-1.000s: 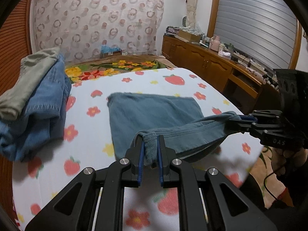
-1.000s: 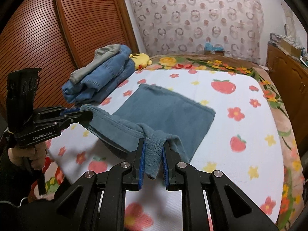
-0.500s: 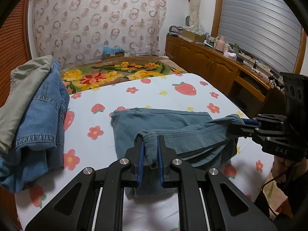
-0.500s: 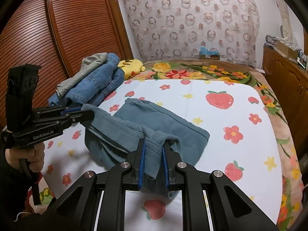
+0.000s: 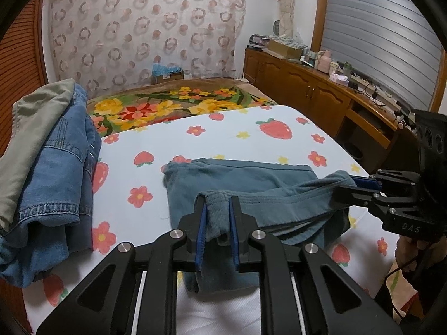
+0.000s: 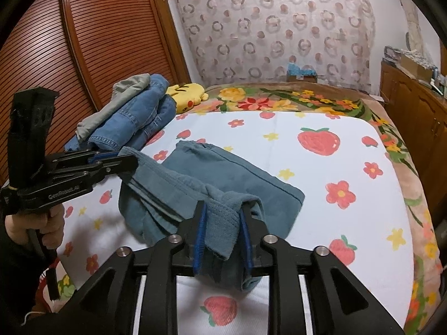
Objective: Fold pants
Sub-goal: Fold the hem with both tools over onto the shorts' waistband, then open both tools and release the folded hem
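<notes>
Blue-grey pants (image 5: 251,178) (image 6: 237,173) lie folded on the strawberry-print bed sheet (image 5: 223,131). Their near edge is lifted and stretched between both grippers, over the flat part. My left gripper (image 5: 218,203) (image 6: 131,162) has a bunched corner filling the gap between its blue pads; its jaws are opening slightly but still press the cloth. My right gripper (image 6: 222,209) (image 5: 349,184) is opening, and its jaws stand wider. The other corner hangs loosely between them and drapes over one finger.
A pile of denim and grey clothes (image 5: 56,167) (image 6: 131,120) sits at the bed's left side beside a yellow plush toy (image 6: 187,95). A wooden cabinet (image 5: 307,92) with clutter runs along the right. A flowered blanket (image 5: 173,106) covers the far end.
Both grippers carried the lifted edge forward over the flat part of the pants. The right jaws have parted visibly around the cloth; the left ones only slightly.
</notes>
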`<state>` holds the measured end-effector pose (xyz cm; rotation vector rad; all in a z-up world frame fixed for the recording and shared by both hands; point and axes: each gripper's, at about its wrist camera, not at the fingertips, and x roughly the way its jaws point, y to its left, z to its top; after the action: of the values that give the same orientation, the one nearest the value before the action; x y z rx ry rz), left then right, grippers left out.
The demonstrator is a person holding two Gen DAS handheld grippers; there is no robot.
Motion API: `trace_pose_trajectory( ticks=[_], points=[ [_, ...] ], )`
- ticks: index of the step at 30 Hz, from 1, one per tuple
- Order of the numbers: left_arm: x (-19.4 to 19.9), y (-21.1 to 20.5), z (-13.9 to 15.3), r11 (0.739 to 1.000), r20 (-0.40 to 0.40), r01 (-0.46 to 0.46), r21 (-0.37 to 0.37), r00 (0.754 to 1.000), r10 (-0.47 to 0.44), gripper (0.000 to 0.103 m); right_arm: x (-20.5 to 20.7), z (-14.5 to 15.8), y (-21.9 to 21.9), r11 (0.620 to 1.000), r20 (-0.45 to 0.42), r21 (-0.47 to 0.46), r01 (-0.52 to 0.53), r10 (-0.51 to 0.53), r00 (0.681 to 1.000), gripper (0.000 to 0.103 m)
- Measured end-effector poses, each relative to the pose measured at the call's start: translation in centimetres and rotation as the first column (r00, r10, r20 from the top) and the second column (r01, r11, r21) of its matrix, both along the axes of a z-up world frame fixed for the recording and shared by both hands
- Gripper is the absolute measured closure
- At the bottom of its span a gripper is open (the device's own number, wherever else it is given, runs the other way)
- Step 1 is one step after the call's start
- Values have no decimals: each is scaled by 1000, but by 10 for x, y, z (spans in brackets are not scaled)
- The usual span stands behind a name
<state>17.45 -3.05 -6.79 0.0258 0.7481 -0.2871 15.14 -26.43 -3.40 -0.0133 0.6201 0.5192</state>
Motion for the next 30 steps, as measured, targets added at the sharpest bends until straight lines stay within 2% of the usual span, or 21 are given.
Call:
trace_pose_trajectory(
  ticks=[4, 8, 12, 20, 30],
  points=[
    [-3, 1, 2, 1000, 6, 16, -10, 1000, -16, 71, -3, 2, -4, 1000, 7, 6, 4, -4, 1000, 65],
    [-11, 5, 5, 1000, 20, 23, -14, 1000, -23, 60, -9, 0, -6, 1000, 22, -14, 5, -5, 1000, 65],
    [-20, 11, -6, 1000, 3, 23, -16, 1000, -23, 58, -17, -9, -5, 999, 17, -50, -13, 13, 1000, 60],
    [-19, 16, -38, 999, -82, 27, 35, 996, -24, 58, -14, -26, -2, 989, -22, -145, -21, 18, 1000, 59],
    [1, 11, -47, 997, -102, 34, 70, 994, -27, 58, 0, -29, 4, 980, -42, -199, -10, 2, 999, 59]
  ],
)
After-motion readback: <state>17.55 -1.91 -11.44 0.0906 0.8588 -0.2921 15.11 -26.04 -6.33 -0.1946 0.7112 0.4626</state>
